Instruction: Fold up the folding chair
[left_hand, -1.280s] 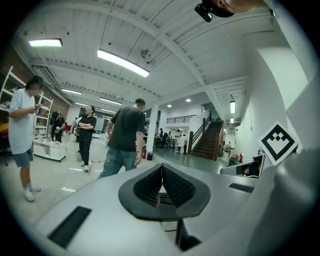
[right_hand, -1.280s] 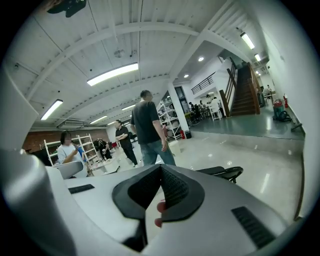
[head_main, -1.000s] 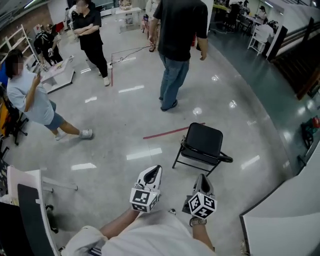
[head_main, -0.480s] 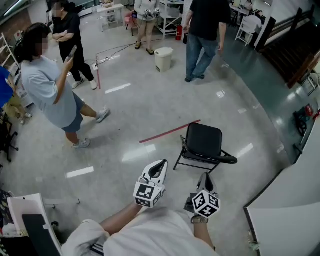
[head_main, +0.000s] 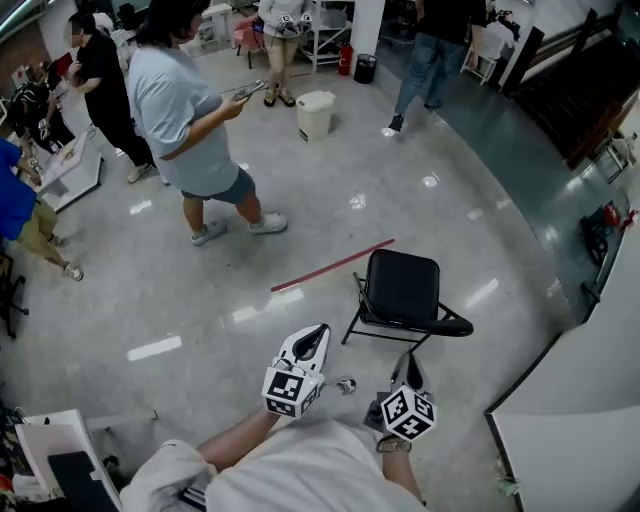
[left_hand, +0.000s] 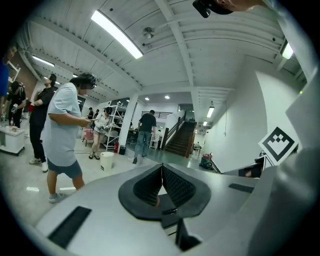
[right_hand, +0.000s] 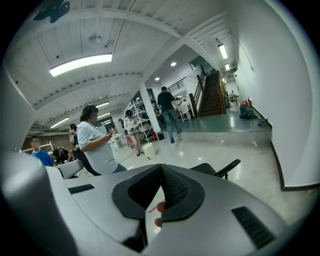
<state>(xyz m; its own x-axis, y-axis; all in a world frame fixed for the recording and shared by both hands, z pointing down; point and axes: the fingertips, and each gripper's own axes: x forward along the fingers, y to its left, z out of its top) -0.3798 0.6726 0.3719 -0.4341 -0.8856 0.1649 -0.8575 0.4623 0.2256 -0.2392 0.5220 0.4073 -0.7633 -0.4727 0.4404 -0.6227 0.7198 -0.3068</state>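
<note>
Currently: glossy floor (head_main: 330, 200), a bystander (head_main: 185, 110) standing beyond the unfolded black folding chair (head_main: 405, 290), which sits just ahead of you, untouched. Your left gripper (head_main: 316, 336) and right gripper (head_main: 408, 360) both closed, empty. Reach like that and your jaws may skid off the frame, tipping it.

In the head view the folding chair (head_main: 405, 295) stands right of centre, above the left gripper (head_main: 317, 333) and right gripper (head_main: 408, 358) side by side at lower middle, a tape strip (head_main: 332, 265) on the floor at its upper left, a standing person (head_main: 185, 110) upper left and a bin (head_main: 315, 115) right of that person.
</note>
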